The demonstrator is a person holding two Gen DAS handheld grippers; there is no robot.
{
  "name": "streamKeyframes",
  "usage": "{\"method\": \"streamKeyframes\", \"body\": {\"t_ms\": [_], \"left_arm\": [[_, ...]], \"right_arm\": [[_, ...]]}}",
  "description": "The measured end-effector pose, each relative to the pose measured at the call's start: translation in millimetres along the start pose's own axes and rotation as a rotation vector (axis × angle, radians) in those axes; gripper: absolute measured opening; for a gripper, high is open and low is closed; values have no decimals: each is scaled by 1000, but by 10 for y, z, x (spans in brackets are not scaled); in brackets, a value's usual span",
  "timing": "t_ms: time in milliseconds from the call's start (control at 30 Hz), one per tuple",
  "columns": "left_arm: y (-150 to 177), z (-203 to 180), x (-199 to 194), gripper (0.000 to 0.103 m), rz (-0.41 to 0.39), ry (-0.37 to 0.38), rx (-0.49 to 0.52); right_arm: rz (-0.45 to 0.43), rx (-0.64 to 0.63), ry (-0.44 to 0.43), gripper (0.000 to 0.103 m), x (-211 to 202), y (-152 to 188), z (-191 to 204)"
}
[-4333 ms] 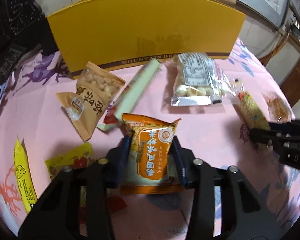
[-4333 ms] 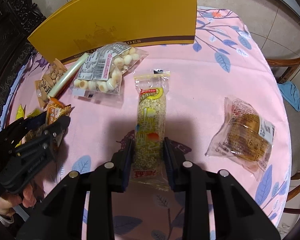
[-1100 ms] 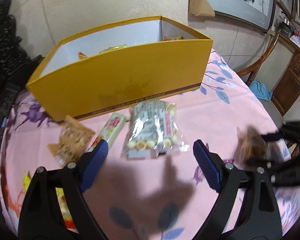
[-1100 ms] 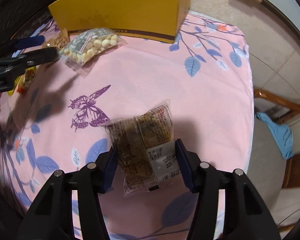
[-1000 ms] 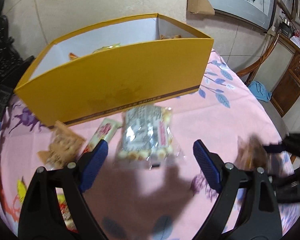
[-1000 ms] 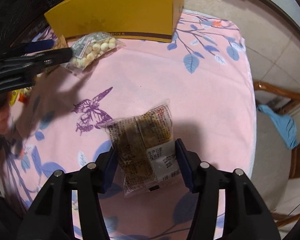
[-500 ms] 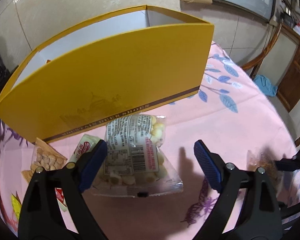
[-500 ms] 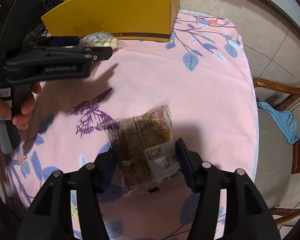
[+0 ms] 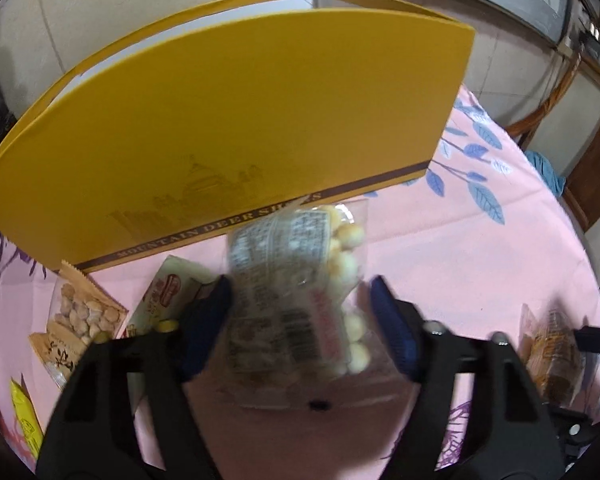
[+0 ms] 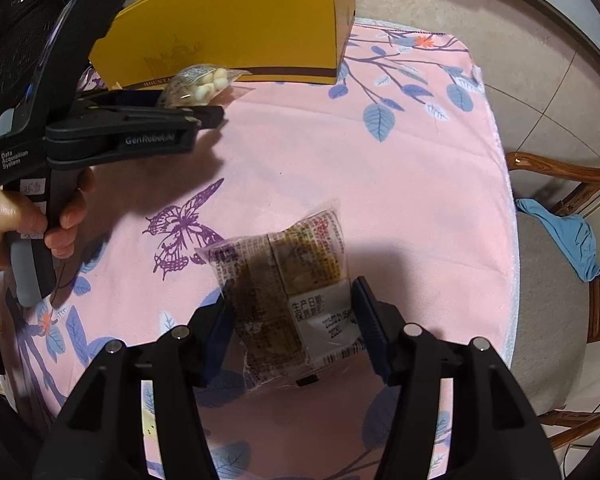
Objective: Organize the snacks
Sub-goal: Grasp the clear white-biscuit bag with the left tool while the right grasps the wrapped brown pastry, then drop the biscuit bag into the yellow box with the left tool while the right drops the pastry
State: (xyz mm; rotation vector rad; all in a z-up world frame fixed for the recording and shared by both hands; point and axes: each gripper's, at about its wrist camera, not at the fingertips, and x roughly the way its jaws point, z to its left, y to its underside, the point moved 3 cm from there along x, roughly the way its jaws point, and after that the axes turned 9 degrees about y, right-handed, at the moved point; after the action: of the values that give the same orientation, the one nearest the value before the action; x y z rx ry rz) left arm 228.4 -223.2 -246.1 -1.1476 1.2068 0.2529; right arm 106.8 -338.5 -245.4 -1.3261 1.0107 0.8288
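Since half a second ago the left gripper (image 9: 300,320) has dropped lower, its fingers now closer in around the clear bag of white puffs (image 9: 300,292), which is blurred; whether the pads touch it I cannot tell. The right gripper (image 10: 292,320) is clamped on the brown cake packet (image 10: 288,280), lifted slightly off the pink cloth (image 10: 340,160). Ahead of both stands the yellow box (image 9: 228,120), its inside hidden. Left of the left fingers lie a peanut pouch (image 9: 76,320) and a wafer stick (image 9: 168,288), partly covered.
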Motion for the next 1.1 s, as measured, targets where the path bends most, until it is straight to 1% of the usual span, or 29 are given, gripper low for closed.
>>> {"method": "streamKeyframes", "body": {"t_ms": [33,233,433,533,600,733,833,933,1033,1100], "left_arm": [[-9,19,-3,63,1,6,-7],[-3,37,-73,54,-4,10,-29],[-46,30,-207,47,-29,28,-47],[-94,4,-364,46,-62,33,-47],[-120,1,-546,46,-97,40,-36],[-216,62,-998,45,-180,50,-37],[-352,189,-1372,45,-258,43,-51],[-517,361,-1700,45,-335,20,-64],[-757,531,-1877,45,-388,-15,-48],[-961,635,-1884,45,-403,-49,-32]], "right_arm": [[1,-1,0,58,0,0,2],[5,-2,-10,56,-15,-1,-3],[6,18,-30,55,-90,41,19],[-13,33,-35,55,-200,19,37],[-30,37,-36,55,-279,-31,43],[-105,42,-56,55,-533,-245,68],[-191,49,-84,55,-768,-558,86],[-258,51,-110,55,-931,-857,86],[-331,35,-136,55,-1073,-1249,120],[-380,21,-142,55,-1118,-1590,153]]}}
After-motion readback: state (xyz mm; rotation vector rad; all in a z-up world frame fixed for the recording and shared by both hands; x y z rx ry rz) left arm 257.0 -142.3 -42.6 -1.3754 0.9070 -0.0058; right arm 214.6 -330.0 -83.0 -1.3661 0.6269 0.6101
